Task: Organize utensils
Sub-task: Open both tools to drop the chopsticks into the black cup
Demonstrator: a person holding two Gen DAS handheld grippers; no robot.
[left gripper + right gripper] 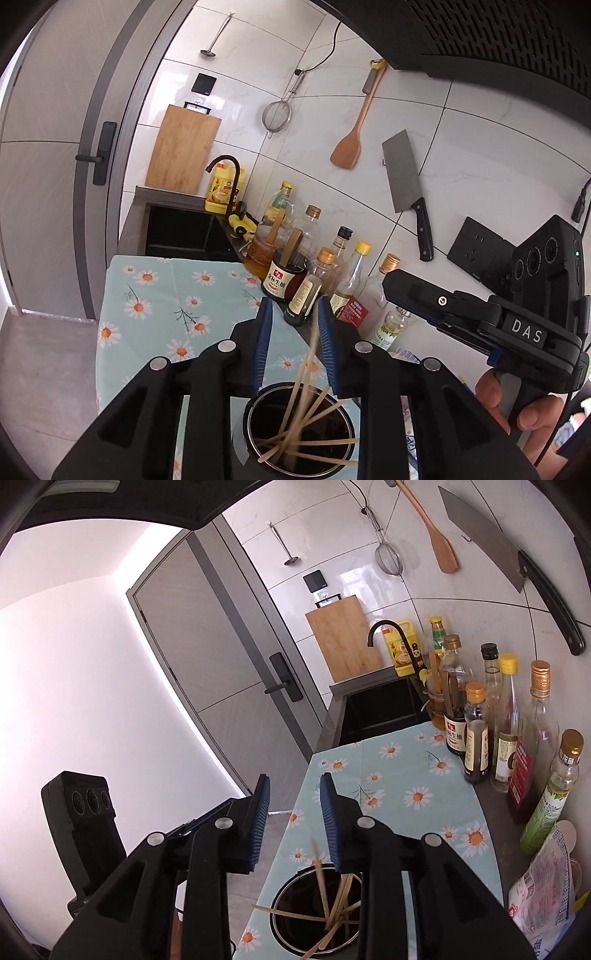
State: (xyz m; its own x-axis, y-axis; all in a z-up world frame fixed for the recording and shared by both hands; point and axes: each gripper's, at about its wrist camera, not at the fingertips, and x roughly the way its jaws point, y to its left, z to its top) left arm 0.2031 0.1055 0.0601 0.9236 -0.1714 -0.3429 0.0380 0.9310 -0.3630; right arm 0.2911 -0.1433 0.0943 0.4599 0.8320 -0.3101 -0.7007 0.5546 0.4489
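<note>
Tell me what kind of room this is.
Almost certainly a home kitchen: a cleaver and wooden spatula hang on the tiled wall, with sauce bottles beside a black sink.

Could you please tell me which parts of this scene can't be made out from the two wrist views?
- Utensil holder base: left wrist view, hidden behind the left gripper, cut by the bottom edge.
- One chopstick: motion-blurred there.
- Sink interior: right wrist view, too dark.
- Small print on bottle labels: too small.
</note>
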